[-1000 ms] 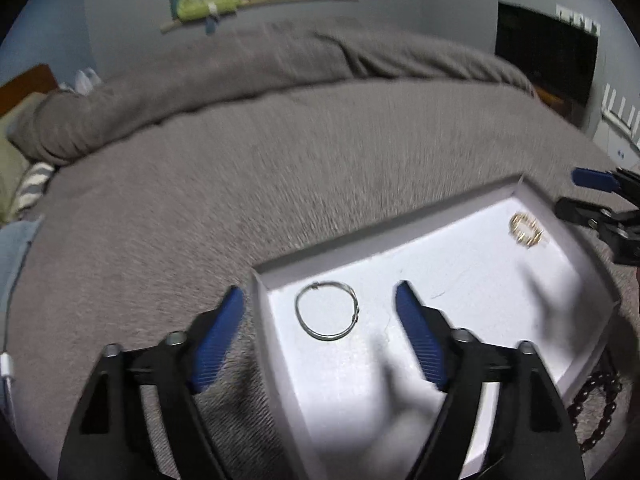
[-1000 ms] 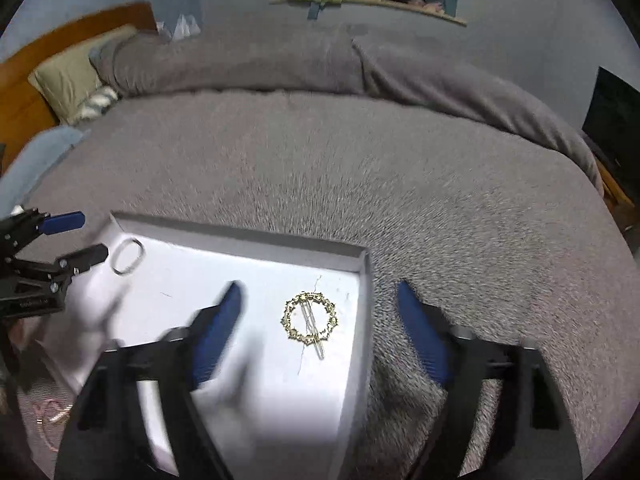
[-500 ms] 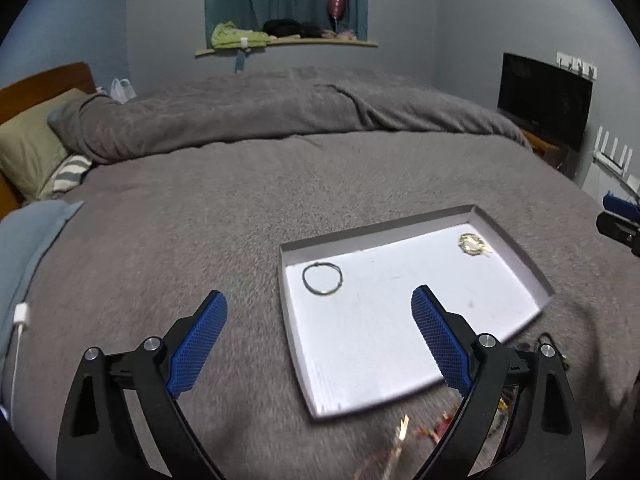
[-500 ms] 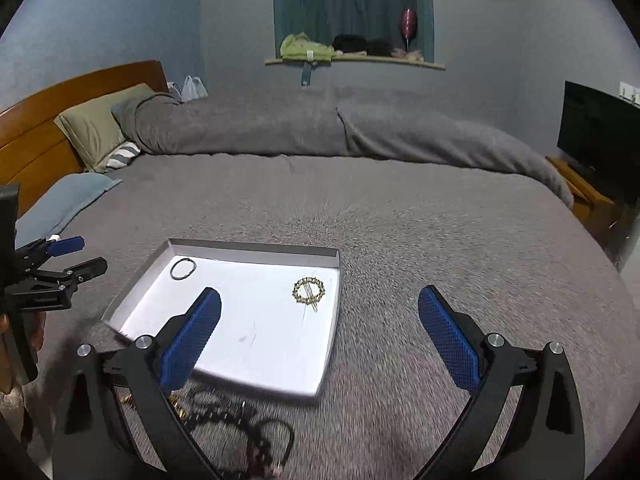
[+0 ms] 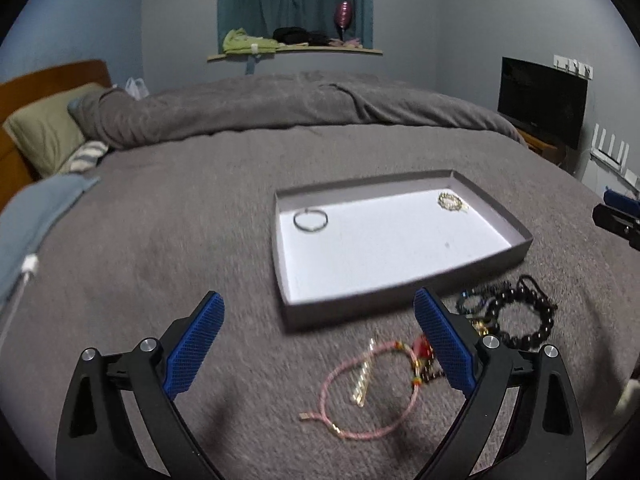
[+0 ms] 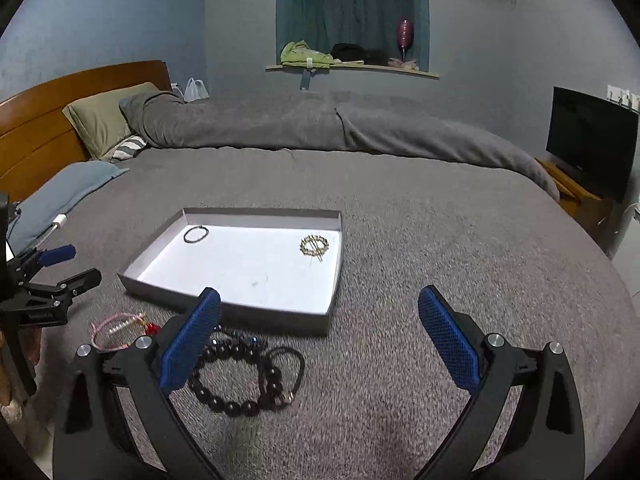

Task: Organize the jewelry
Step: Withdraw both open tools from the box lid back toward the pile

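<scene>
Left-wrist view: the left gripper [image 5: 318,344], jaws wide and empty, hung over a pink cord bracelet [image 5: 370,390] with a gold hair clip [image 5: 363,380] lying inside its loop, both sharper here than in the right-wrist view, where they sat small at lower left. Right-wrist view: the right gripper [image 6: 320,340], jaws likewise wide and empty, stood above a dark beaded bracelet [image 6: 236,376] at lower centre, seen whole only here; the other view showed it partly behind the right finger. The shallow grey tray [image 5: 404,296] lay on a grey bedspread [image 5: 180,208], centre-right in the left view, centre-left in the right view, its long axis running left to right and slightly skewed in each. Inside, a thin metal ring [image 5: 310,220] lay in the far left corner and a gold wreath brooch [image 5: 451,201] in the far right corner, well apart. Behind stood a wooden headboard [image 6: 44,120], a curtained window sill [image 6: 352,67] and a dark television [image 6: 592,142] at right.
</scene>
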### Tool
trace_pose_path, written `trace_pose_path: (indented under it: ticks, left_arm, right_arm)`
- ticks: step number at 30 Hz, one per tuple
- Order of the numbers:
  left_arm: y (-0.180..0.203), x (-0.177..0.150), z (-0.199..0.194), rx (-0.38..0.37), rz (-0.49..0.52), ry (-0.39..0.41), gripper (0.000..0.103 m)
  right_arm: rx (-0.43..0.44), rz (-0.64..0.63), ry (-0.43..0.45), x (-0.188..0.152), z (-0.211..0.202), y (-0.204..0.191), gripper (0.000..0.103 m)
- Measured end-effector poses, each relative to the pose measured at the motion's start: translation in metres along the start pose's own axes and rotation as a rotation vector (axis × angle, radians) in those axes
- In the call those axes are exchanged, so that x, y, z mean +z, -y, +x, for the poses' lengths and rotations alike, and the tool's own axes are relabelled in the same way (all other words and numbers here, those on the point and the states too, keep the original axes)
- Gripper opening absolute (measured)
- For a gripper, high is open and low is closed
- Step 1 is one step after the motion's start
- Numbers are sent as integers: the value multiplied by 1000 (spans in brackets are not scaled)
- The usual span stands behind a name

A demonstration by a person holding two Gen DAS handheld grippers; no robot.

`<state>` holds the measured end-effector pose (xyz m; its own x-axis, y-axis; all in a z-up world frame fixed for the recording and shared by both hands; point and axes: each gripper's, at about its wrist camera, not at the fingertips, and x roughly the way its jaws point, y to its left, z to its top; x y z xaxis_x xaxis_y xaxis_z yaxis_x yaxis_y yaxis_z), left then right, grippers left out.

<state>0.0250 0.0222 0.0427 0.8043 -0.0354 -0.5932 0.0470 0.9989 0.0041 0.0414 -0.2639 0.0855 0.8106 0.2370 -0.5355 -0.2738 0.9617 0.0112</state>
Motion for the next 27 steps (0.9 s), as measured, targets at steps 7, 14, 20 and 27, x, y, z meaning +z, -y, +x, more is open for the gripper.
trace_pose_path:
  ticks: [7,14,20,27]
  left_arm:
    - [-2,-33,3,-18,-6,-6,95]
    - [0,-45,14,-18,55,-46,95]
    - [2,-46,20,-34,70,-73,95]
    - [-3,-44,22,-44,43,-78,94]
  right_arm:
    - [-14,49,32,-46,21,5,98]
    - [37,61,-40,-53,37,11,97]
    - [54,23,-34,-53,34,6,97]
    - [62,-16,-51,-56,35,-6,97]
